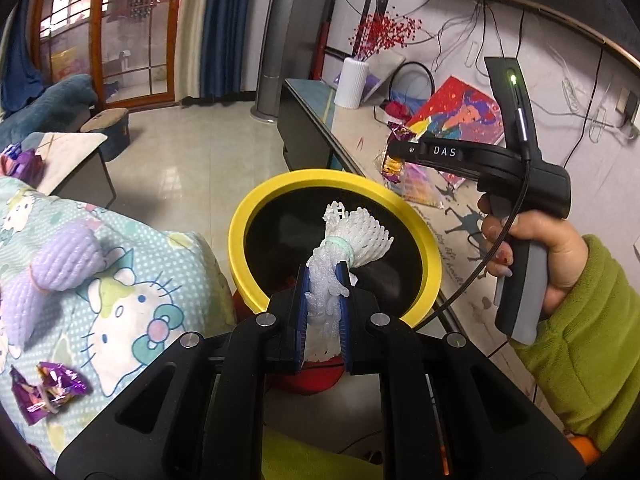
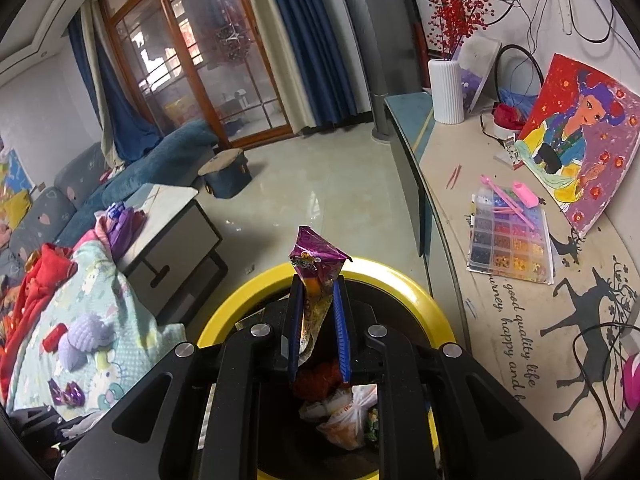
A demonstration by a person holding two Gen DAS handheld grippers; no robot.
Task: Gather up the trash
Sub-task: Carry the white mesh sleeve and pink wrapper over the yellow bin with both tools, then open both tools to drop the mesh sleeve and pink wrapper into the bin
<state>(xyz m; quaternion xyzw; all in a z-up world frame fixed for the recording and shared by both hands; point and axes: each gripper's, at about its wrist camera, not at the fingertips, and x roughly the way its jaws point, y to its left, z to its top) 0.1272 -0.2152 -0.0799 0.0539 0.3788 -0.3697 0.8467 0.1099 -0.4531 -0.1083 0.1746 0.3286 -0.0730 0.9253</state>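
A yellow-rimmed trash bin point(image 1: 248, 216) with a black inside stands on the floor between the bed and the cabinet; it also shows in the right wrist view point(image 2: 416, 284). My left gripper point(image 1: 324, 276) is shut on a white foam fruit net point(image 1: 352, 232) and holds it over the bin's opening. My right gripper point(image 2: 317, 284) is shut on a purple snack wrapper point(image 2: 314, 256) above the bin's near rim. The right gripper also shows in the left wrist view point(image 1: 394, 148), held over the cabinet edge with the wrapper. Bagged trash point(image 2: 348, 412) lies inside the bin.
A Hello Kitty blanket point(image 1: 120, 280) lies at the left with a purple foam net point(image 1: 60, 260) and a purple wrapper point(image 1: 48, 392) on it. The cabinet top point(image 2: 448, 208) at the right carries a bead box point(image 2: 508, 240), a painting point(image 2: 580, 140) and a white vase point(image 2: 446, 90).
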